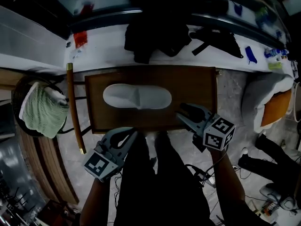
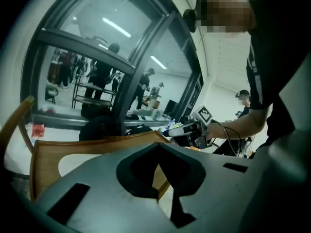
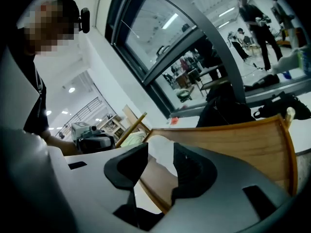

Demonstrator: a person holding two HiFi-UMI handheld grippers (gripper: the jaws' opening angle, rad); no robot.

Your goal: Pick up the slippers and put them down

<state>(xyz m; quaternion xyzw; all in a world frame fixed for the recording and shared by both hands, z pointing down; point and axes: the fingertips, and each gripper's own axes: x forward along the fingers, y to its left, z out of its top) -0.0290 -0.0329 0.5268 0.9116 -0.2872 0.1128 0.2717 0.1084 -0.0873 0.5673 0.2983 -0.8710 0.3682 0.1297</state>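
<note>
A pair of white slippers (image 1: 136, 97) lies flat in the middle of a brown wooden table (image 1: 197, 79), one overlapping the other. My left gripper (image 1: 131, 134) is off the table's near left edge, its jaws together with nothing in them. In the left gripper view, the left gripper (image 2: 158, 194) has the table edge (image 2: 97, 147) and the pale slippers (image 2: 73, 164) beyond it. My right gripper (image 1: 181, 111) reaches over the near right edge, short of the slippers. Its jaws stand apart and empty. Through the right gripper (image 3: 160, 154), a white slipper (image 3: 160, 144) shows on the table (image 3: 243, 140).
A green towel (image 1: 42, 112) sits in a round basket at the left, beside a wooden pole (image 1: 73, 107). Black clothing (image 1: 150, 36) and a black bag (image 1: 216, 39) lie on the white counter behind the table. An orange-cushioned seat (image 1: 275, 107) stands at the right.
</note>
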